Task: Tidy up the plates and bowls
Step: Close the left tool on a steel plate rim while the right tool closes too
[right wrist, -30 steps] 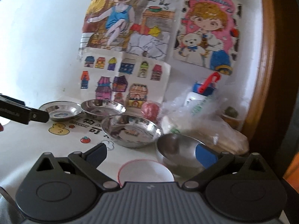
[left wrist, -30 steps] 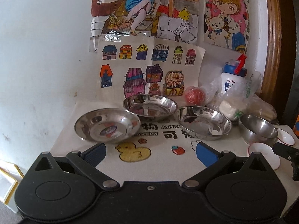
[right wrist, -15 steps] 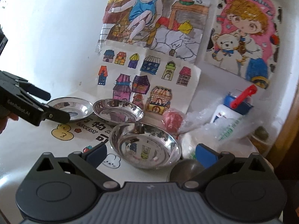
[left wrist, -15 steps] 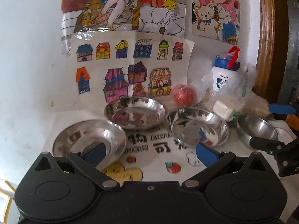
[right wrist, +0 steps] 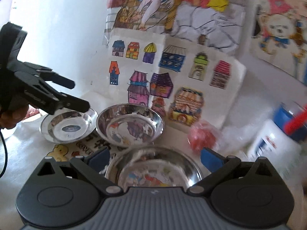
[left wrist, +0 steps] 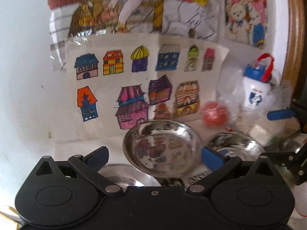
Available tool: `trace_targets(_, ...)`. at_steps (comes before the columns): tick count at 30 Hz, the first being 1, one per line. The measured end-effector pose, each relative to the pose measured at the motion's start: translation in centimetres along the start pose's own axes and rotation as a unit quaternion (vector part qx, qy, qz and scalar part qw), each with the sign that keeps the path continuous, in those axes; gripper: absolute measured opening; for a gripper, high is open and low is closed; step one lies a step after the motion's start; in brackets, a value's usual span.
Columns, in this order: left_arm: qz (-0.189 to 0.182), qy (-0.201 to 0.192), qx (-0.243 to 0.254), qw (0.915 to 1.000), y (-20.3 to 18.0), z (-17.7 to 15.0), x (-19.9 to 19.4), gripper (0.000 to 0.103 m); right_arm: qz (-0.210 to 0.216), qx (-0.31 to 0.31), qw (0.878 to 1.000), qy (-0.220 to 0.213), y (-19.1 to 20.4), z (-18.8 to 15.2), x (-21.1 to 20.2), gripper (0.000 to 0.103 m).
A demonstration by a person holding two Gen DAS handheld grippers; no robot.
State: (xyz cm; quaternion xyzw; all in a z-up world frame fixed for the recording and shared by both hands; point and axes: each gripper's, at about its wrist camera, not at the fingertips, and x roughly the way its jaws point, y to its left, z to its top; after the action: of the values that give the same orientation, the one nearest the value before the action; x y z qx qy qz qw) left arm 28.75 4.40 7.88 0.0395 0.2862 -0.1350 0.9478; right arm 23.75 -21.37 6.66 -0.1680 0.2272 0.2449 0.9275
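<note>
Your left gripper [right wrist: 76, 94] reaches in from nine o'clock in the right wrist view, its jaws apart, the lower finger over the rim of the flat steel plate [right wrist: 69, 127]. Your right gripper [right wrist: 155, 157] hangs with jaws wide apart above the near steel bowl [right wrist: 153, 170] at six o'clock. The middle steel bowl [right wrist: 130, 124] sits between them, near both rims. The house drawing [right wrist: 168, 76] on the wall closes off twelve o'clock.
</note>
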Motion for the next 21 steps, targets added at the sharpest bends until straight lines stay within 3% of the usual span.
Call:
trace_targets(6, -0.018, 0.047, -0.018, 0.9986, 3.6, 2.2, 4.7, 0.102, 0.025, 0.008, 0.999, 0.033, -0.8, 2.7, 5.3, 0.103)
trace_targets(9, -0.025, 0.067, -0.024, 0.9971, 4.9, 2.9, 6.5, 0.102, 0.033, 0.03, 0.998, 0.045, -1.5, 3.4, 7.4, 0.097)
trace_targets(13, -0.026, 0.08, -0.019, 0.9963, 5.6, 3.3, 8.1, 0.102, 0.036, 0.044, 0.996, 0.064, -2.1, 3.9, 10.1, 0.089)
trace_targets(21, -0.032, 0.11, -0.015, 0.9933, 6.4, 3.2, 10.7, 0.1, 0.029, 0.043, 0.994, 0.099, -2.4, 4.3, 13.0, 0.085)
